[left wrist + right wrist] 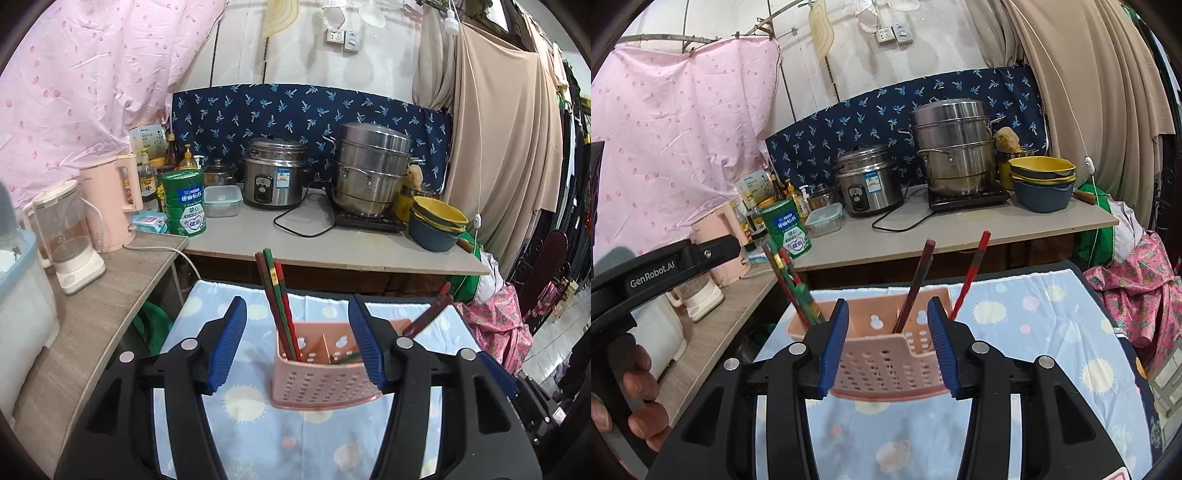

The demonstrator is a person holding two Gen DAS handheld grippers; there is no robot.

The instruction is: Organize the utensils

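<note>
A pink perforated utensil holder point(321, 384) stands on a blue cloth with suns. Several red-and-green chopsticks point(279, 299) stand upright in its left compartment, and two more chopsticks point(428, 314) lean out to the right. My left gripper point(297, 336) is open just in front of the holder, its blue pads touching nothing. In the right wrist view the same holder point(882, 358) sits behind my open right gripper point(888, 332). A brown chopstick point(918, 277) and a red chopstick point(973, 266) rise between and beside its pads, and the bundle point(792, 280) leans left.
Behind the cloth table runs a grey counter point(332, 247) with a rice cooker point(273, 177), a steel steamer pot point(373, 173), stacked bowls point(437, 221) and a green tin point(184, 203). A wooden shelf point(110, 295) at left bears a pink kettle and a blender. A hand point(639, 391) holds the other tool.
</note>
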